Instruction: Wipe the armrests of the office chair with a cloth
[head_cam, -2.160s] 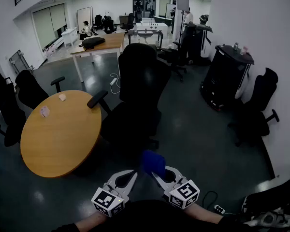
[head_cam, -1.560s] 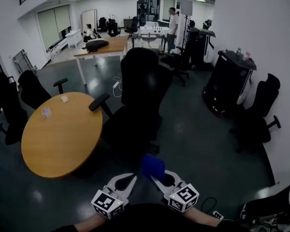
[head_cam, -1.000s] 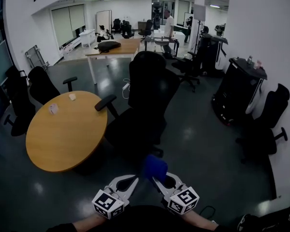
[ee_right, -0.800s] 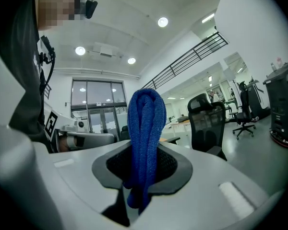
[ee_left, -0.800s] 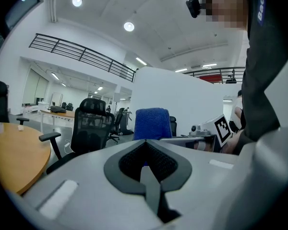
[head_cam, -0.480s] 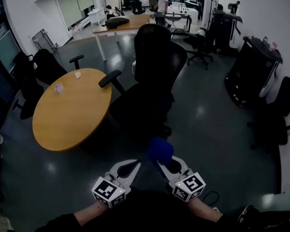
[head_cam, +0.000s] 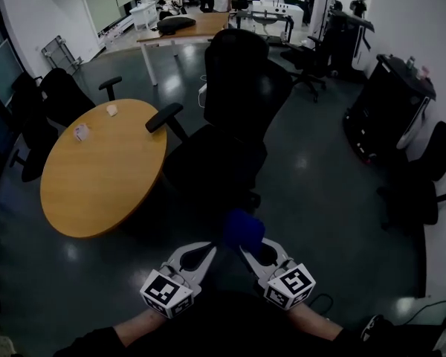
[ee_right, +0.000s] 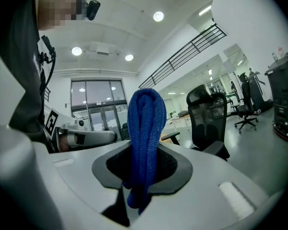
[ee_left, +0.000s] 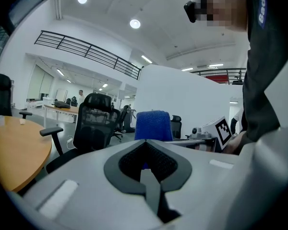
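Cloth [head_cam: 243, 229], blue, bunched: clamped between the jaws of the right gripper [head_cam: 247, 248], its top standing clear above them. Left gripper [head_cam: 207, 251]: jaws together, nothing between them. Office chair [head_cam: 234, 117], black, well ahead of both grippers and just beside the round table [head_cam: 97, 177]. One armrest [head_cam: 163, 117] shows; the other is lost against the dark seat.

— We see a deep blue cloth [head_cam: 243, 229] with a knitted texture, and a black office chair [head_cam: 238, 88].
— We see an orange-brown table [head_cam: 97, 177]. The left gripper [head_cam: 207, 251] and right gripper [head_cam: 245, 249] are pale grey, with black-and-white square markers.
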Demonstrator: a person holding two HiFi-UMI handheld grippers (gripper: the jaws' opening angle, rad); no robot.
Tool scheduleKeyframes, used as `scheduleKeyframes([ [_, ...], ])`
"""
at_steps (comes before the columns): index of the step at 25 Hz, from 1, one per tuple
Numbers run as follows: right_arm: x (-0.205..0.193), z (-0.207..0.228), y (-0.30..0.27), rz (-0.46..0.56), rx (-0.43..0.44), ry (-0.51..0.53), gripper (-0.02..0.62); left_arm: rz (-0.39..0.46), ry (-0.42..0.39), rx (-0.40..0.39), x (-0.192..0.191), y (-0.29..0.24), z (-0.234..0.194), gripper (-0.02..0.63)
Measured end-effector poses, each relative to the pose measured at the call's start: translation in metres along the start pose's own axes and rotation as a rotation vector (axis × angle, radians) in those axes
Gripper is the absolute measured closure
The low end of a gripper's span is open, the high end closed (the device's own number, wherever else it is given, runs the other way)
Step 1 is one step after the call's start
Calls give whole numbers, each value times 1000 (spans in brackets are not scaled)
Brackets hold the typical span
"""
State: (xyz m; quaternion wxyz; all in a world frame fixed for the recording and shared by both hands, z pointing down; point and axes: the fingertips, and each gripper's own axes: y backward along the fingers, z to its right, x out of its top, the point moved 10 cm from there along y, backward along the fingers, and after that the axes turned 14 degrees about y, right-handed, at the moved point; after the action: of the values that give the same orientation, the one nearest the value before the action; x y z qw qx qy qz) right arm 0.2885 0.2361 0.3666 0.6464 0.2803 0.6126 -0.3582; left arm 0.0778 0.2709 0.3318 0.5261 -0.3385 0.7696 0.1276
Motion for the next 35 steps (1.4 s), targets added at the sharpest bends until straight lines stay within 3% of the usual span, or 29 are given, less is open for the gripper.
scheduleKeyframes([
  [19,54,34,-235,-95,-109,94,505,73,97,-87,126,-32,-251,592],
  [26,54,52,-266,-91,-110,80,504,51,118,-93,132,-49,-284,592],
  [35,56,104,-283,-67,-56,74,504,46,88,-18,149,-85,-287,592],
])
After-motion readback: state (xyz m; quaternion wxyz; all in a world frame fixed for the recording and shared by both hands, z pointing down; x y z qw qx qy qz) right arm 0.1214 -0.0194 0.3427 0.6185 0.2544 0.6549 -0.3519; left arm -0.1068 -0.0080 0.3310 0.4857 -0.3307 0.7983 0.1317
